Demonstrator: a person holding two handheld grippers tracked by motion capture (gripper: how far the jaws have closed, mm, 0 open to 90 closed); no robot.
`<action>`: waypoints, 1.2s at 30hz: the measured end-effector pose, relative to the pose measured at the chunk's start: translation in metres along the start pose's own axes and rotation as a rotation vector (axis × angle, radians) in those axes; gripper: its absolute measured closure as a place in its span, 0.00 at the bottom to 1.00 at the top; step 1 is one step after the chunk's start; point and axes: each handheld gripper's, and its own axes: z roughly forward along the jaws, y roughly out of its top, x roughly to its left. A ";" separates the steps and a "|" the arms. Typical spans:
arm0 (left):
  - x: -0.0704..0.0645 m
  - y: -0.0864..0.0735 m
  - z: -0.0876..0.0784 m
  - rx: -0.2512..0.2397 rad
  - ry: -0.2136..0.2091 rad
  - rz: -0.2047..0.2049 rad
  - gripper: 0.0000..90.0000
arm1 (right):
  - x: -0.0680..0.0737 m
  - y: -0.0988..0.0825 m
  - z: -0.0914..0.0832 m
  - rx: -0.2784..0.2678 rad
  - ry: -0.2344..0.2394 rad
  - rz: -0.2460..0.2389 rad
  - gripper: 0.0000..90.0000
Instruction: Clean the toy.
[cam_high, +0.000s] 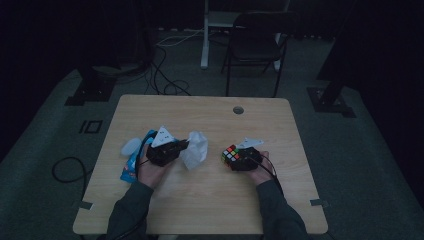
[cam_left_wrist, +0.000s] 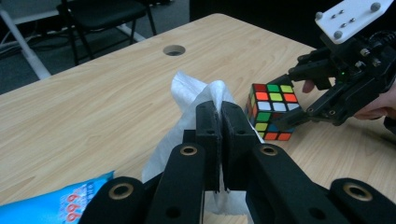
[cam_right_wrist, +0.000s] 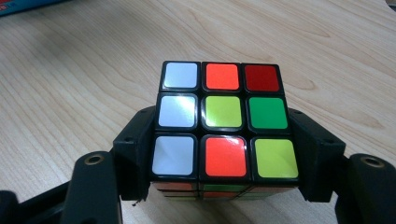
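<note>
A scrambled colour cube (cam_high: 230, 154) rests on the wooden table (cam_high: 210, 200) right of centre, and my right gripper (cam_high: 239, 156) is shut on it, one jaw on each side. The right gripper view looks down on the cube (cam_right_wrist: 224, 122) between the black jaws. My left gripper (cam_high: 184, 145) is shut on a crumpled white tissue (cam_high: 196, 148) left of the cube. In the left gripper view the jaws meet on the tissue (cam_left_wrist: 198, 100), with the cube (cam_left_wrist: 271, 111) and the right gripper (cam_left_wrist: 299, 95) a short way beyond.
A blue packet (cam_high: 131, 167) and a pale clear wrapper (cam_high: 131, 146) lie under and beside the left hand. A round cable hole (cam_high: 238, 110) sits near the table's far edge. A black chair (cam_high: 256, 42) stands behind the table.
</note>
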 end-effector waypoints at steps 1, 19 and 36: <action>-0.001 0.000 0.001 0.001 -0.005 0.000 0.98 | 0.000 0.000 0.000 0.001 0.001 0.000 0.38; -0.026 -0.004 0.024 0.008 -0.064 0.023 0.98 | 0.010 0.008 -0.007 -0.016 0.020 0.012 0.38; -0.050 -0.015 0.051 0.029 -0.117 0.030 0.97 | 0.021 0.019 -0.017 -0.055 0.032 0.053 0.38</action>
